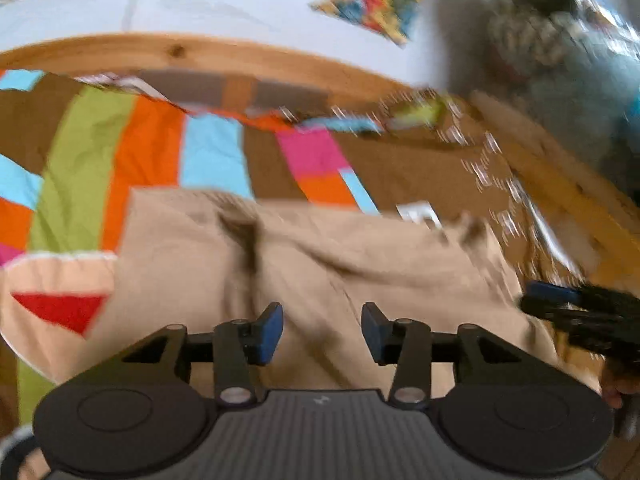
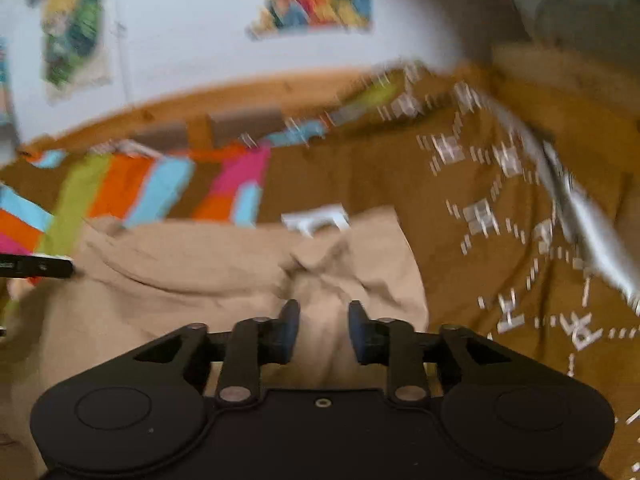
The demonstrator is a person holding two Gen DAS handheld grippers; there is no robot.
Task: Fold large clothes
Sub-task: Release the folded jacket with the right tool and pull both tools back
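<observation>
A large beige garment [image 1: 304, 264] lies crumpled on a bed with a striped, many-coloured cover [image 1: 152, 160]. It also shows in the right wrist view [image 2: 224, 264], with a white label [image 2: 316, 218] at its far edge. My left gripper [image 1: 322, 332] hovers over the garment's middle, open and empty. My right gripper [image 2: 324, 330] hovers over the garment's right part, jaws apart with nothing between them. The right gripper's tip [image 1: 576, 312] shows at the right edge of the left wrist view. Both views are motion-blurred.
A wooden bed frame [image 1: 200, 56] runs along the far side against a pale wall with colourful posters [image 2: 316, 0]. A brown blanket with white patterns [image 2: 500, 200] covers the bed's right part. A peach cloth with a red triangle [image 1: 60, 304] lies at the left.
</observation>
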